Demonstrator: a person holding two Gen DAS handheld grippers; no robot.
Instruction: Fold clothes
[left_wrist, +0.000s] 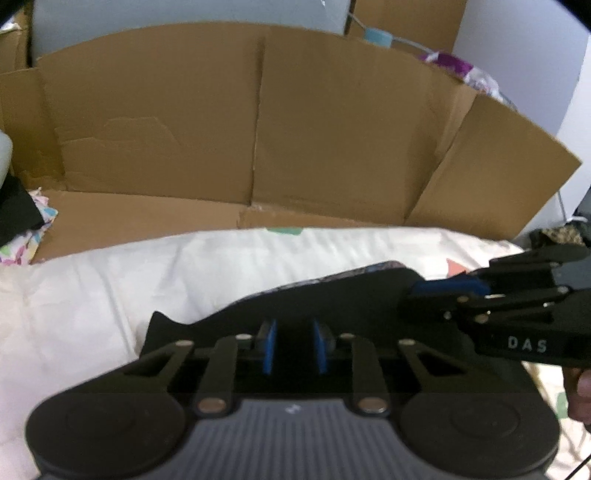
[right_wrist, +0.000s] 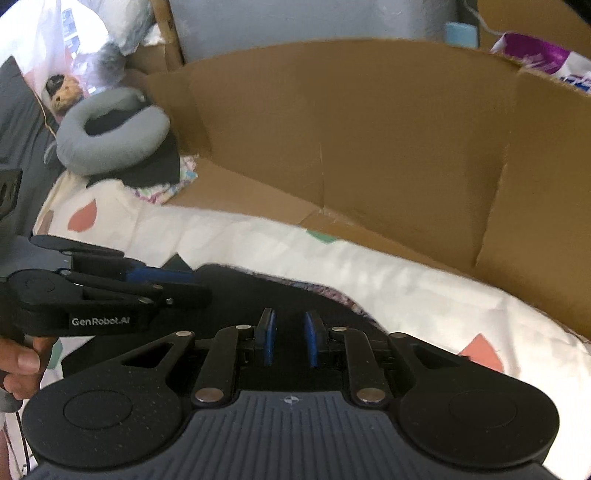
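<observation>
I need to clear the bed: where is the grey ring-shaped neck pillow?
The grey ring-shaped neck pillow shows only in the right wrist view, upper left, on a black cloth beside the brown cardboard wall's left end.
</observation>
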